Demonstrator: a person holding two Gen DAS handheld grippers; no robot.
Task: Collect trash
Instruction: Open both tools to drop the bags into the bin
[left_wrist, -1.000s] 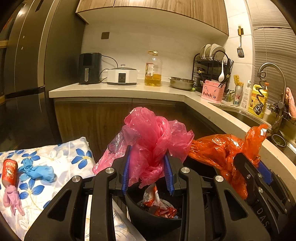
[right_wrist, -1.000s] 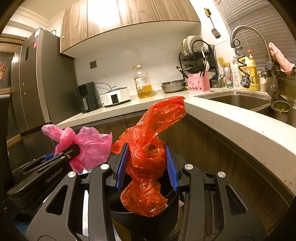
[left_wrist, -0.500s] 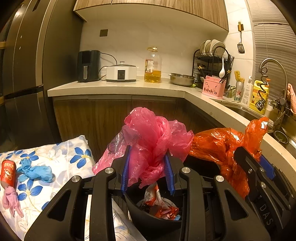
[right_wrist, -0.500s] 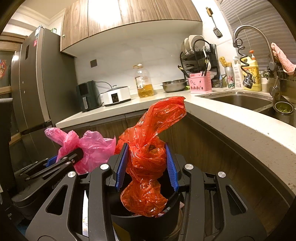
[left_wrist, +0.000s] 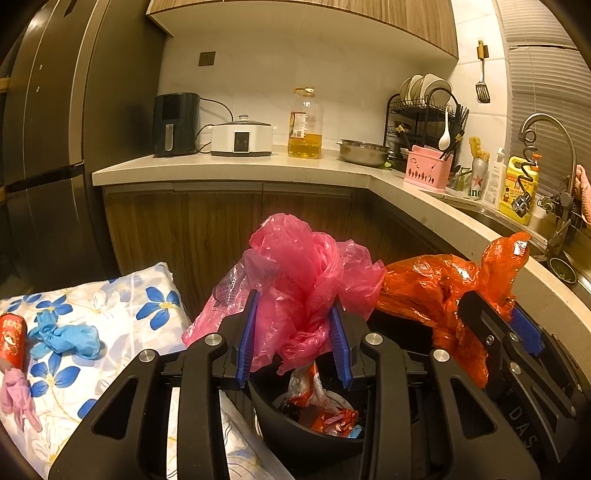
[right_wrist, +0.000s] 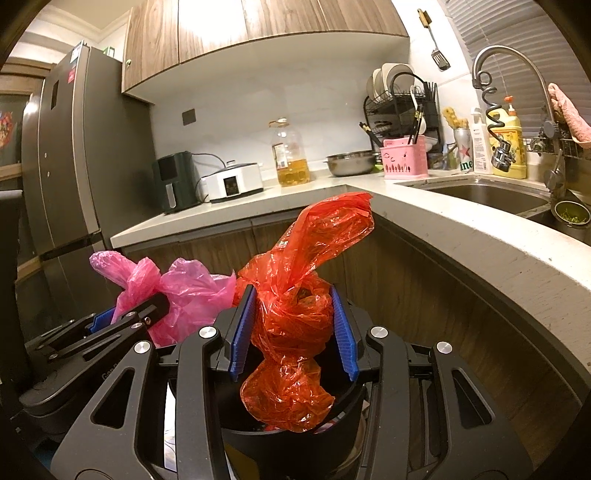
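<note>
Both bags have risen slightly over the bin (left_wrist: 306, 435). Your left gripper (left_wrist: 291, 339) is clamped on the pink bag (left_wrist: 295, 266), your right gripper (right_wrist: 293, 332) on the red bag (right_wrist: 295, 317), probably so you can drop them in.

Countertop (right_wrist: 461, 236) close right, seemingly.

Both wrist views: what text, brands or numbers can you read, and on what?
"DAS": right gripper body, left wrist view.
"Gen", cut off: left gripper body, right wrist view.
"ine", partly hidden, under a red star: green can by the sink.
Oil bottle, yellow detergent bottle, red can: labels unreadable.
</note>
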